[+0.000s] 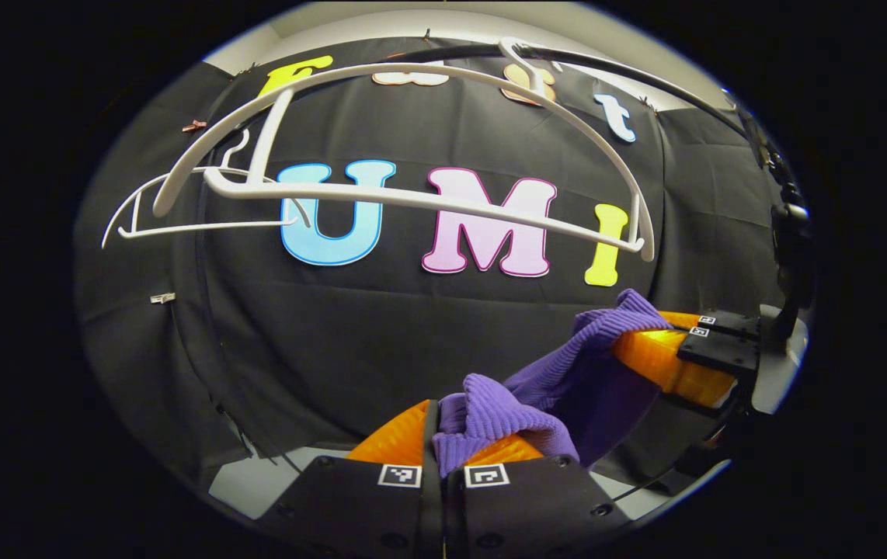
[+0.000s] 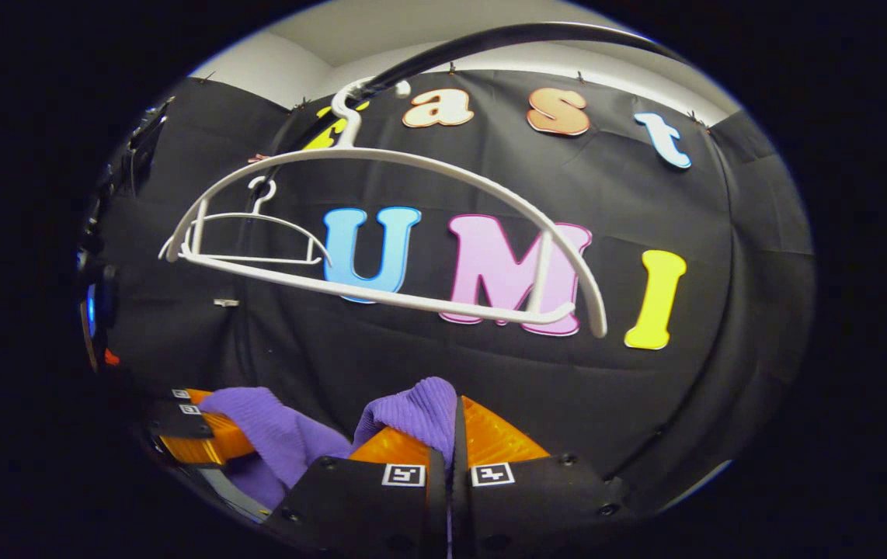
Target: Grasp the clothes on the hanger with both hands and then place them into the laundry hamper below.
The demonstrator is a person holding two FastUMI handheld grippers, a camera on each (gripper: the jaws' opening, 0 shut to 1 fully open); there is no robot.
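Observation:
A purple knit garment is stretched between my two grippers, below and clear of the white hanger it came from. In the left gripper view my left gripper is shut on one bunched end of the cloth, and my right gripper pinches the other end at the right. In the right gripper view my right gripper is shut on a fold of the garment, while the left gripper holds the other end at lower left. The bare hanger hangs from a black rail.
A second, smaller white hanger hangs farther along the rail; it also appears behind the big one as the small hanger. A pale surface lies low at the left, beneath my left gripper.

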